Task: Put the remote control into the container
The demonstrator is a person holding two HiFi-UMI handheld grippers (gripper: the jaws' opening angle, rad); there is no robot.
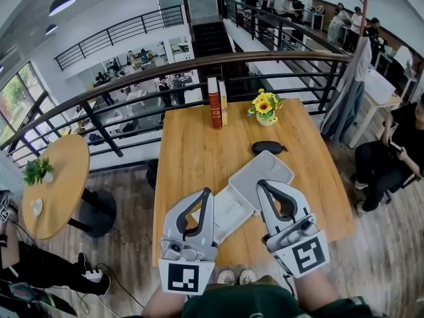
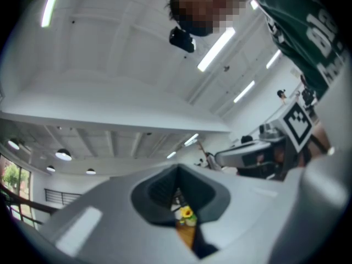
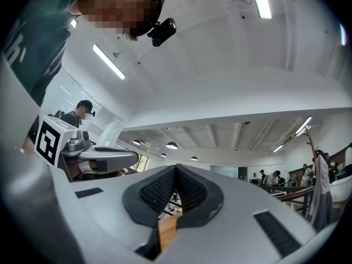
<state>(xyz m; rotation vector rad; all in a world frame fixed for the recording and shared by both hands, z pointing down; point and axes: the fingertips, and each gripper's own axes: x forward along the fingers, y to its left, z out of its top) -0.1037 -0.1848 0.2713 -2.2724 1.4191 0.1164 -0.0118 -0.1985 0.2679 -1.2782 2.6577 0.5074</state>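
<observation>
Your left claw [image 1: 207, 193] and right claw [image 1: 261, 185] are both clenched tight on nothing, side by side above the near edge of the wooden worktop [image 1: 192, 144]. In each gripper view the dark ribbed pads meet at the tip with only a sliver of worktop showing below them.

The remote control [image 1: 268, 148] lies flat on the worktop, outside the container, at about 12 o'clock from your right claw and well apart from it. It is a small, dark, elongated piece with rounded ends, its long side running roughly 9 to 3 o'clock; its buttons are too small to make out.

The white container [image 1: 275, 167] sits open just at 6 o'clock of the remote, a shallow rounded-corner tray turned at an angle. A second flat white part [image 1: 232, 212] lies against it at 8 o'clock. In the head view your right claw's tip overlaps the tray's near corner, and your left claw's tip sits just at 9 o'clock of the flat part; whether either touches cannot be told.

At 12 o'clock of the remote stands a pot of sunflowers [image 1: 265, 108], with two upright books [image 1: 217, 103] at its 9 o'clock, near the worktop's far edge
</observation>
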